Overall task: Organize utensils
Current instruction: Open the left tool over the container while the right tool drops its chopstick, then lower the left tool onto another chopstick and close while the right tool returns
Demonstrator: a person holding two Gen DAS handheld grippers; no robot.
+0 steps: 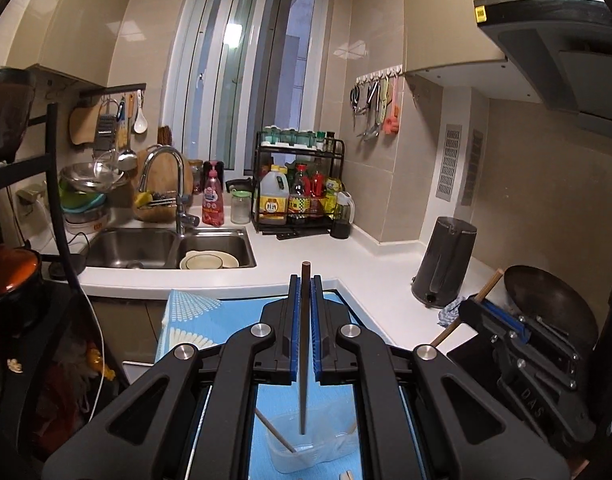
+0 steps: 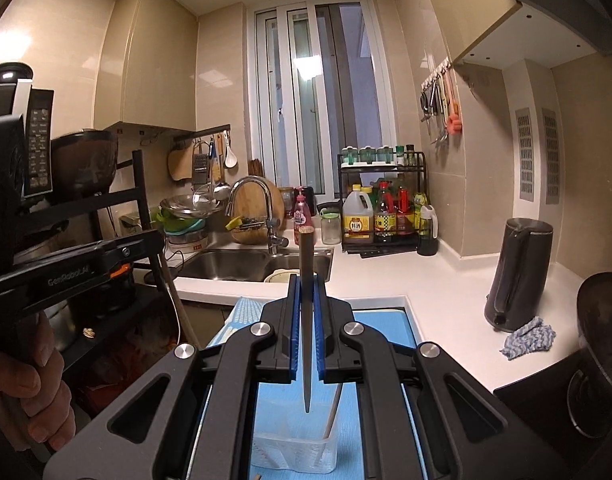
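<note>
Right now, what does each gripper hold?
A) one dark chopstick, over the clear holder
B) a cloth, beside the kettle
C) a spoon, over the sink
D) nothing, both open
A: the left gripper and right gripper each clamp a chopstick pointing down at the holder.

- Container [image 2: 291,454] on mat [image 2: 380,332], below both grippers' chopsticks
- Sink [image 1: 165,246] behind mat, bowls [image 1: 209,261] in it
- Bottle rack [image 1: 299,184] right of sink
- Kettle [image 1: 444,266] right, cloth [image 2: 528,338] beside it
</note>
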